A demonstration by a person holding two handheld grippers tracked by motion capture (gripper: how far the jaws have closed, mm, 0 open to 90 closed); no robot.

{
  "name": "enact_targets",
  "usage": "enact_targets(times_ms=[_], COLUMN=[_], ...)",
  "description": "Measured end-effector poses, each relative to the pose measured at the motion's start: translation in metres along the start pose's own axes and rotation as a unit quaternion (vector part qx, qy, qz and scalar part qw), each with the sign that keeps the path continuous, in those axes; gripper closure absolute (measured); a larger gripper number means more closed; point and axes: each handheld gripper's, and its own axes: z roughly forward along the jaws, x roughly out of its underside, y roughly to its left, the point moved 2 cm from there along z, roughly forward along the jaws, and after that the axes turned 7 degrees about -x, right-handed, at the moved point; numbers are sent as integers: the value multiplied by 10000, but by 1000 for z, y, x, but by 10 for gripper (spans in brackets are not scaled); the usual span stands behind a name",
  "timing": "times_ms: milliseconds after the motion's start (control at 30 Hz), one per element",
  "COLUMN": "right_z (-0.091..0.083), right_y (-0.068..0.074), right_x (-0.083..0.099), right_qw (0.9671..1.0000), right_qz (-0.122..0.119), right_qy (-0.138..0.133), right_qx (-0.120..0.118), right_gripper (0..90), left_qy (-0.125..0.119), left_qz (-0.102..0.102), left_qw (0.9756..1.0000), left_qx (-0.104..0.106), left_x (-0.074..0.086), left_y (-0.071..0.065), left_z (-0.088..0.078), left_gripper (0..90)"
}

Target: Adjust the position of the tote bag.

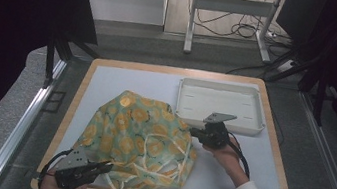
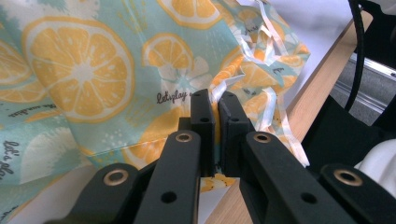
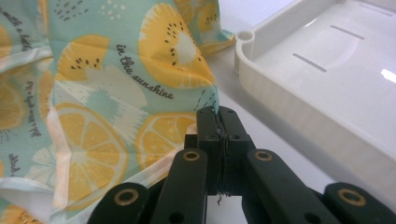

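Note:
A teal cloth [image 1: 140, 136] printed with orange slices lies bunched on the white table mat, with white ribbon ties [image 1: 165, 167] trailing at its near side. My left gripper [image 1: 106, 167] is at the near left corner, shut on the cloth's near edge. In the left gripper view the jaws [image 2: 215, 100] pinch the hem of the cloth [image 2: 84, 70] beside a ribbon [image 2: 275, 116]. My right gripper [image 1: 193, 132] is at the cloth's right side, shut on that edge. In the right gripper view the jaws [image 3: 218, 114] clamp a fold of the cloth [image 3: 116, 93].
A white plastic tray [image 1: 220, 105] stands at the back right of the table, just behind my right gripper; its rim [image 3: 289, 98] runs close to the right jaws. The table's wooden front edge [image 2: 322, 88] is right beside the left gripper.

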Motion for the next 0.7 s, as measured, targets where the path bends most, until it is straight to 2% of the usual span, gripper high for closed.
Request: enact_targets(times_ms=[333,433,700], right_z=[-36,-45,-49], right_y=[8,12,28], right_x=[3,3,11], right_qw=[9994,9990,9985], right_qz=[-26,-47,20], right_qy=[-357,-442,-471], right_qx=[25,-31,-288], right_gripper=[882,882,883], left_qy=[-196,-245,-304], left_qz=[-121,-160,-290], left_qw=[9996,9994,9980], left_qx=[-148,-207,-465], left_x=[-3,-4,-5], left_y=[7,11,24], left_z=[-9,-12,-17], left_gripper=[871,871,872])
